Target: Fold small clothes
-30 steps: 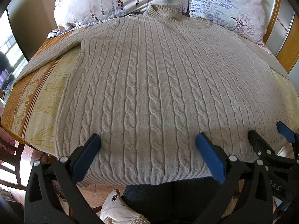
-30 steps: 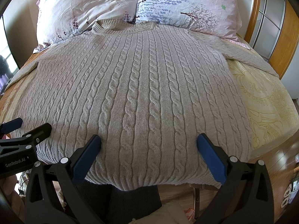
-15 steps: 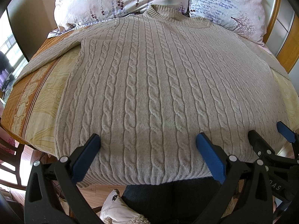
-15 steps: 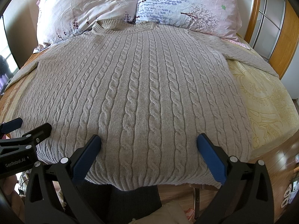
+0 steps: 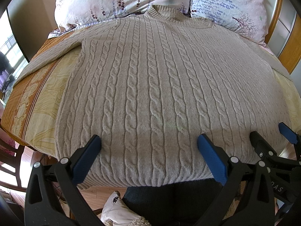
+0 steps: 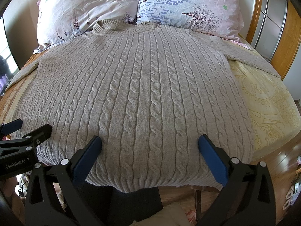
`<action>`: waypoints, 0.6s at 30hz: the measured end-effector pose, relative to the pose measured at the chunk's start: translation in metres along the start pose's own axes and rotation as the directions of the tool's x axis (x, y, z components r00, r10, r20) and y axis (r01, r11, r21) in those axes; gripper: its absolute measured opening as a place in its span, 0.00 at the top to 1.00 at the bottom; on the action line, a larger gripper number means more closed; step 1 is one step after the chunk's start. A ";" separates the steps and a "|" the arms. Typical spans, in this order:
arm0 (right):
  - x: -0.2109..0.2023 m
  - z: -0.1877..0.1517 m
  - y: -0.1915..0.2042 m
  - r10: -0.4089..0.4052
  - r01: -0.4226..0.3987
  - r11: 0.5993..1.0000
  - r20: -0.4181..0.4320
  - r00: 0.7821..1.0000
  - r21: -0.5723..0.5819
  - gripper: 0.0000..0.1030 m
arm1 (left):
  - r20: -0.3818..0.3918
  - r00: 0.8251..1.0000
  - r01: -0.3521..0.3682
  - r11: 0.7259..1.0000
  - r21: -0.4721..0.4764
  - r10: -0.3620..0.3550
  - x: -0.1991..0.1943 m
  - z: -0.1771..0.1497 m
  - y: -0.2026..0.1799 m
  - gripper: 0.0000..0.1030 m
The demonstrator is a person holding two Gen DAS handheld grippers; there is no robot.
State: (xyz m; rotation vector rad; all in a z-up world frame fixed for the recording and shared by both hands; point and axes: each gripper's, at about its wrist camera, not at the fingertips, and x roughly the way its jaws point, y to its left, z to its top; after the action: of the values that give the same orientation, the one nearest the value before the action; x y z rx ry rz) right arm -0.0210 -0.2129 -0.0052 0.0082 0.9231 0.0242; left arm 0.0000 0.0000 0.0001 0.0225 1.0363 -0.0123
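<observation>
Two grippers, both with fingers spread wide and nothing between them. My left gripper point(image 5: 148, 150) hung over the near hem of the sweater point(image 5: 150, 94); my right gripper point(image 6: 149, 151) hung beside it over the same hem, each one's tip showing at the edge of the other's view. The sweater, beige cable-knit, lay flat and face up on the bed point(image 6: 267, 101), collar toward two floral pillows point(image 6: 188, 5), which its neckline touched. One sleeve ran out over the yellow-and-orange bedspread point(image 5: 37, 98) on the left, the other toward the wooden headboard frame point(image 6: 282, 43) on the right. The hem overhung the bed's near edge. Below it were my dark trousers point(image 5: 169, 197), wood floor, and a pale fuzzy slipper point(image 5: 120, 212). A dark chair point(image 5: 9, 160) stood left of the bed.
</observation>
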 end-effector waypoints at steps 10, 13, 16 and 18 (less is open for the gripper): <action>0.000 0.000 0.001 0.000 0.000 1.000 -0.001 1.000 0.000 0.01 | 0.000 1.000 0.000 1.000 0.000 0.000 0.000 0.000 0.000 0.02; 0.000 0.000 0.001 0.000 0.000 1.000 -0.001 1.000 0.000 0.01 | 0.000 1.000 0.000 1.000 0.000 0.000 0.000 0.000 0.000 0.02; 0.001 0.000 0.001 0.000 0.000 1.000 -0.001 1.000 0.000 0.01 | 0.000 1.000 0.000 1.000 0.000 0.000 0.000 0.000 0.000 0.02; 0.001 0.000 0.001 0.000 0.000 1.000 -0.002 1.000 0.001 0.01 | -0.003 1.000 0.000 1.000 0.000 0.000 0.000 0.000 0.000 0.02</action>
State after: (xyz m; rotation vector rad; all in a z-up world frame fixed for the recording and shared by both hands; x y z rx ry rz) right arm -0.0205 -0.2121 -0.0063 0.0086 0.9254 0.0237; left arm 0.0000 0.0000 0.0001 0.0225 1.0390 -0.0125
